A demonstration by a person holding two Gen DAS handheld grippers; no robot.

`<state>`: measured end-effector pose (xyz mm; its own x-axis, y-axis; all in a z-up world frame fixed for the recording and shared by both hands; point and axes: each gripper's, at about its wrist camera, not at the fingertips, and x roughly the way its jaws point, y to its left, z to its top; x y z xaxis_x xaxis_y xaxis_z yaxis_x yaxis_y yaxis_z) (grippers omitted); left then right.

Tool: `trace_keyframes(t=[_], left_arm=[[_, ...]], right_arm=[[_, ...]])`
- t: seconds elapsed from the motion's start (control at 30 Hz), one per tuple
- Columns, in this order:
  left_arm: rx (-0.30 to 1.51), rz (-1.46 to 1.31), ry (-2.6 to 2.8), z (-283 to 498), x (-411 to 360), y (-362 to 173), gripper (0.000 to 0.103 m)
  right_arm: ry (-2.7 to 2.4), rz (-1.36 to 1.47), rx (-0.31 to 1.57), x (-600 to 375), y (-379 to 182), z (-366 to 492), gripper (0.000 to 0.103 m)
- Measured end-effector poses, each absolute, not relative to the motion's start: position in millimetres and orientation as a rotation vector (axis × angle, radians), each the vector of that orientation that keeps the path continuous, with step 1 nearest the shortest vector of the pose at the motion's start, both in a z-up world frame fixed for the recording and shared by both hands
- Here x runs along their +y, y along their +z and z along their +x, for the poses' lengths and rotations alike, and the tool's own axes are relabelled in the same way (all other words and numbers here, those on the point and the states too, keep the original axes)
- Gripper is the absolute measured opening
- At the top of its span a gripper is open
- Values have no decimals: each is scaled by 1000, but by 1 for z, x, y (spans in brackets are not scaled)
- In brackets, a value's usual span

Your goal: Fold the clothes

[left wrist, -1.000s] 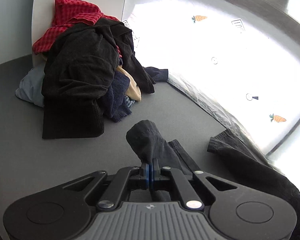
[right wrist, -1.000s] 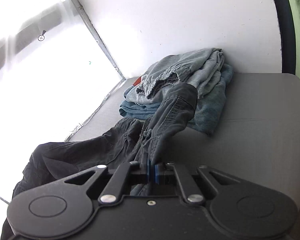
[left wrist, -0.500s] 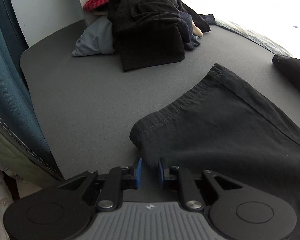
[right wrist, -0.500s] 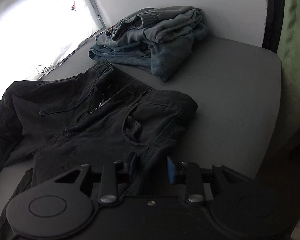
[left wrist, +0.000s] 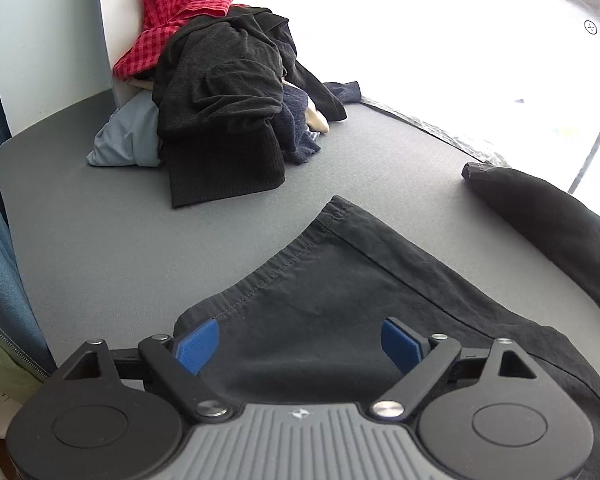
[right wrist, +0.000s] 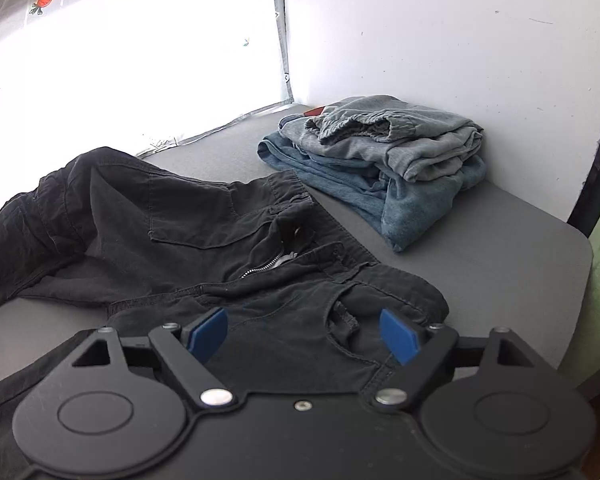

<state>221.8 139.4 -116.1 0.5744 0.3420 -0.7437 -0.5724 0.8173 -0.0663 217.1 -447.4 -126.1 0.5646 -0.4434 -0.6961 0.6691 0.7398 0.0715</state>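
Black trousers lie spread flat on the grey table. The left wrist view shows a leg hem point(left wrist: 340, 280) with the other leg's end point(left wrist: 540, 208) to the right. The right wrist view shows the waist with the open zipper point(right wrist: 268, 264). My left gripper point(left wrist: 300, 346) is open and empty, just above the leg near the hem. My right gripper point(right wrist: 304, 334) is open and empty, just above the waistband corner.
A pile of unfolded clothes point(left wrist: 220, 92), black, red check and pale blue, sits at the table's far left corner. A stack of folded grey and blue clothes point(right wrist: 384, 160) sits at the far right by the white wall. The table's edge point(right wrist: 580, 264) is close on the right.
Both grippers carried the trousers down, laid them flat and let go. The jaws went from shut on the cloth to wide open, and both grippers have risen slightly.
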Motion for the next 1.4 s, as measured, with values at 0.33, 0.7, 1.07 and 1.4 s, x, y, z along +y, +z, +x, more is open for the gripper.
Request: trace_keyframes(t=[0.33,0.7,1.07,1.4], left_arm=[[826,-243,407,276,117,-122,91],[876,-317,299,402,125,-142,92],[762,103,103,533,97,-159,92],[577,483,-17,570,57,-170,92]], right_arm=[[-447,266,735,-368,-134,294,102],[-409,199,751,-331,-163,425,103],[-491,-27,836,-309,-221,499,103],[-487,111,756,-320,-229,491,103]])
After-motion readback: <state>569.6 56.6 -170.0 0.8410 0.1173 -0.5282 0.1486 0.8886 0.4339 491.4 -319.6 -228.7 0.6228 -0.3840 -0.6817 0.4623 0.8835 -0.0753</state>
